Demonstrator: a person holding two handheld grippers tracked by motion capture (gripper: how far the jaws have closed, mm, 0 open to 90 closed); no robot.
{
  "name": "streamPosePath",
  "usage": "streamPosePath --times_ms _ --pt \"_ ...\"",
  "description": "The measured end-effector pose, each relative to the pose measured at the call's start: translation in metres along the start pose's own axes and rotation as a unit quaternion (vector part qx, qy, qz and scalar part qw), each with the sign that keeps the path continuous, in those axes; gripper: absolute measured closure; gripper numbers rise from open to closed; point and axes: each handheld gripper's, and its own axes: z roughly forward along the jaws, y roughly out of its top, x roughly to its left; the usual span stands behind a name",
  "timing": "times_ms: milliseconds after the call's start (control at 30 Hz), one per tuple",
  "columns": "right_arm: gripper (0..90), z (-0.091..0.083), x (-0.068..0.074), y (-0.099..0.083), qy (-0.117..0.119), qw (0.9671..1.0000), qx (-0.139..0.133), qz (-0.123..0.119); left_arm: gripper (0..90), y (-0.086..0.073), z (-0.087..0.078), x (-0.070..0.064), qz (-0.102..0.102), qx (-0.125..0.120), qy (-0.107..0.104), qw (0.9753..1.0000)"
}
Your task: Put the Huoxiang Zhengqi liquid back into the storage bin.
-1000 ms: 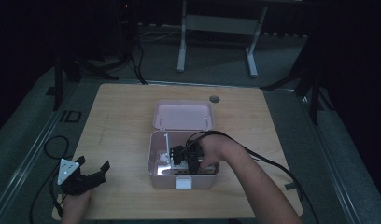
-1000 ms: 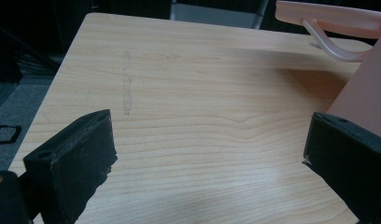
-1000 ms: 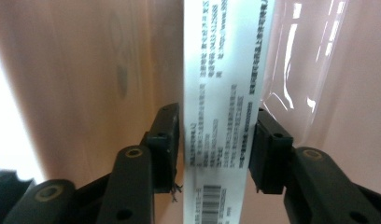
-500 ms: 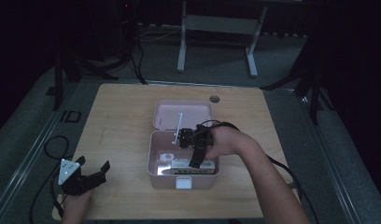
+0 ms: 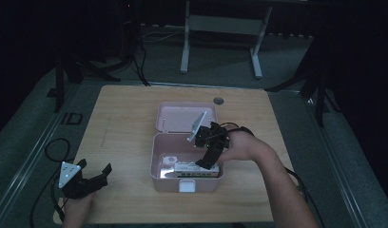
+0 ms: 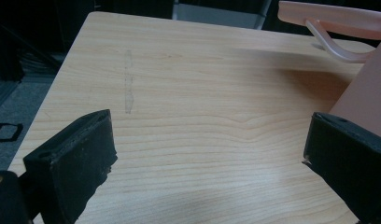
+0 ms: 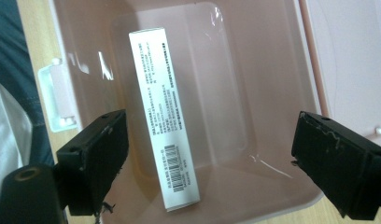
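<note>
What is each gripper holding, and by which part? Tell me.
Nothing is held. The right gripper hangs open over the pink box, above the white carton lying inside. The left gripper is open over the table.

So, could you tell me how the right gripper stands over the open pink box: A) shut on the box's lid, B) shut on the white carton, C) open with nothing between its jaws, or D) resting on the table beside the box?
C: in the right gripper view the right gripper has its jaws wide apart above the white carton, which lies loose in the pink box.
</note>
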Motion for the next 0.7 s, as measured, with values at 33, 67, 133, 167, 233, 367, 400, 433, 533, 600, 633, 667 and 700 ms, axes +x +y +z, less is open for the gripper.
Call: streamPosePath --times_ms 33,67,133,167,233,367,400,433,533,600,633,667,700 --pt "11.0 -0.001 -0.001 -0.002 -0.002 1.0000 -0.007 0.004 2.4 0.000 0.000 0.000 0.000 0.000 0.000 1.0000" --pt "11.1 -0.003 -0.001 -0.005 0.000 0.9999 -0.013 0.008 2.4 0.000 0.000 0.000 0.000 -0.001 0.000 1.0000" --pt "11.0 -0.005 -0.002 -0.010 -0.003 0.9996 -0.023 0.017 2.4 0.000 0.000 0.000 0.000 0.000 0.000 1.0000" --pt "11.0 -0.005 -0.002 -0.010 -0.003 0.9996 -0.023 0.017 2.4 0.000 0.000 0.000 0.000 0.000 0.000 1.0000" --pt "11.0 -0.009 -0.004 -0.018 -0.005 0.9987 -0.041 0.030 2.4 0.000 0.000 0.000 0.001 0.000 0.001 1.0000" --pt "11.0 -0.015 -0.006 -0.030 -0.019 0.9959 -0.073 0.051 2.4 0.000 -0.001 0.000 0.002 0.001 0.002 1.0000" --pt "11.0 -0.016 -0.007 -0.034 -0.023 0.9946 -0.082 0.059 2.4 -0.001 -0.002 0.000 0.002 0.001 0.002 1.0000" --pt "11.0 -0.017 -0.007 -0.038 -0.027 0.9933 -0.089 0.069 2.4 -0.001 -0.002 0.000 0.002 0.000 0.002 1.0000" --pt "11.0 -0.018 -0.009 -0.052 -0.053 0.9872 -0.111 0.101 2.4 0.000 -0.002 0.000 0.002 0.000 0.002 1.0000" --pt "11.0 -0.019 -0.012 -0.063 -0.070 0.9813 -0.126 0.127 2.4 -0.001 -0.002 0.000 0.004 0.003 0.001 1.0000" --pt "11.0 -0.019 -0.013 -0.068 -0.076 0.9780 -0.133 0.142 2.4 -0.001 -0.001 -0.001 0.005 0.003 0.001 1.0000" --pt "11.0 -0.019 -0.014 -0.073 -0.084 0.9746 -0.137 0.156 2.4 -0.001 -0.001 -0.001 0.005 0.002 0.001 1.0000" --pt "11.0 -0.019 -0.014 -0.078 -0.092 0.9715 -0.138 0.169 2.4 -0.001 -0.001 -0.002 0.006 0.002 0.001 1.0000"
